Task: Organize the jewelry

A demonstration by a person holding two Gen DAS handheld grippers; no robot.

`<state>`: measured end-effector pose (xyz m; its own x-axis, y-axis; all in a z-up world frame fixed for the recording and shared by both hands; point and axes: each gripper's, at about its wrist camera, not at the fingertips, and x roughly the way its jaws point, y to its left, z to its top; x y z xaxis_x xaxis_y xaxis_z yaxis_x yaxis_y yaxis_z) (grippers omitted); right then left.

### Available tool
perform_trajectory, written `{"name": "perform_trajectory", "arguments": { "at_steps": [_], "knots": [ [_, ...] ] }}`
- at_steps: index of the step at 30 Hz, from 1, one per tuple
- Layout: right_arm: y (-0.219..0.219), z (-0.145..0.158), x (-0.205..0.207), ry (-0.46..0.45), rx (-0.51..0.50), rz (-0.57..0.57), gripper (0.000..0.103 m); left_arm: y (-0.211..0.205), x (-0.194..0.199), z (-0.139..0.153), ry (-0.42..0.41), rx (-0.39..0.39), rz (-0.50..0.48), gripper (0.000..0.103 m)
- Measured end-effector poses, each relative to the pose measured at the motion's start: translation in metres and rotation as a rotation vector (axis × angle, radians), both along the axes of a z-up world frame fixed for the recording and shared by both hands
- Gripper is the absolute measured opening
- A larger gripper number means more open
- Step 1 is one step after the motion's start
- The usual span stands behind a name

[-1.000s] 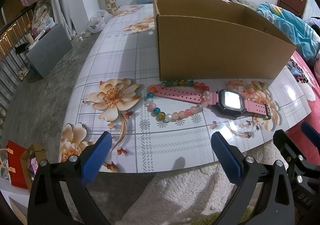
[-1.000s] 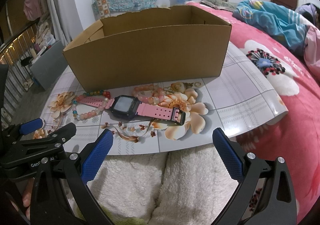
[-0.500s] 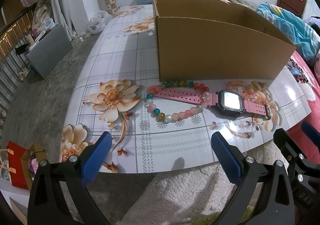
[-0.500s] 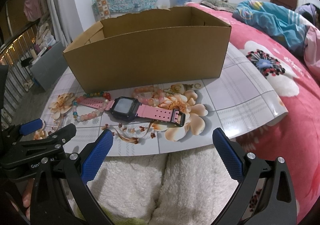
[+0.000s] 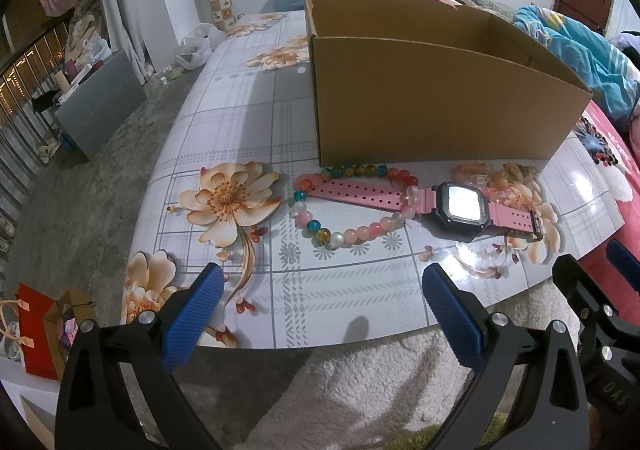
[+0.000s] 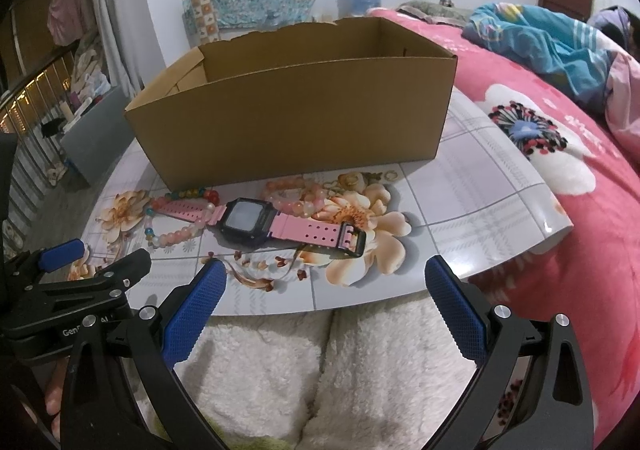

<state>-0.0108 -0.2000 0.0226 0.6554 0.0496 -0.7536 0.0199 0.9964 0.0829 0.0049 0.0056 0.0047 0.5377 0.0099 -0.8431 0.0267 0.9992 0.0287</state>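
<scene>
A pink-strapped watch (image 5: 462, 207) (image 6: 248, 220) with a black case lies flat on the floral table (image 5: 248, 122), in front of an open cardboard box (image 5: 432, 106) (image 6: 296, 118). A multicoloured bead bracelet (image 5: 340, 236) (image 6: 176, 238) loops around the watch's left strap. A pink bead bracelet (image 6: 294, 196) (image 5: 474, 174) rests behind the watch near the box. My left gripper (image 5: 320, 310) hovers open at the table's near edge, holding nothing. My right gripper (image 6: 326, 296) is open too, just short of the watch's buckle end.
A white fluffy cover (image 6: 320, 362) lies below the table's near edge. A bed with a pink floral blanket (image 6: 560, 154) borders the right side. On the left are the floor, a grey cabinet (image 5: 100, 106) and a red bag (image 5: 36, 334).
The right gripper has moved slightly closer to the table, so the watch sits lower in its view. The left gripper is nearly still. Both stay open.
</scene>
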Motion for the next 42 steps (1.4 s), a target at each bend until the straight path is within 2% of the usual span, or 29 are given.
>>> {"name": "perform_trajectory", "arguments": {
  "at_steps": [15, 20, 24, 29, 31, 35, 42],
  "knots": [
    [-0.005, 0.004, -0.002, -0.042, 0.007, 0.019, 0.095, 0.016, 0.010, -0.004, -0.040, 0.028, -0.014, 0.097],
    [0.004, 0.007, 0.002, -0.078, -0.019, 0.086, 0.095, 0.023, 0.013, -0.007, -0.051, 0.037, -0.059, 0.097],
    [0.017, 0.009, 0.013, -0.109, -0.045, 0.192, 0.093, 0.034, 0.017, -0.008, -0.087, -0.014, -0.111, 0.097],
    [0.035, 0.005, 0.033, -0.100, -0.054, 0.323, 0.085, 0.048, 0.021, -0.009, -0.138, -0.111, -0.193, 0.097],
    [0.043, 0.001, 0.039, -0.085, -0.043, 0.371, 0.079, 0.052, 0.024, -0.008, -0.156, -0.142, -0.198, 0.097],
    [0.050, -0.005, 0.052, -0.036, 0.031, 0.410, 0.068, 0.053, 0.029, -0.013, -0.174, -0.145, -0.220, 0.097],
    [0.055, -0.015, 0.079, 0.057, 0.153, 0.376, 0.049, 0.048, 0.033, -0.014, -0.191, -0.130, -0.254, 0.097]
  ]
}}
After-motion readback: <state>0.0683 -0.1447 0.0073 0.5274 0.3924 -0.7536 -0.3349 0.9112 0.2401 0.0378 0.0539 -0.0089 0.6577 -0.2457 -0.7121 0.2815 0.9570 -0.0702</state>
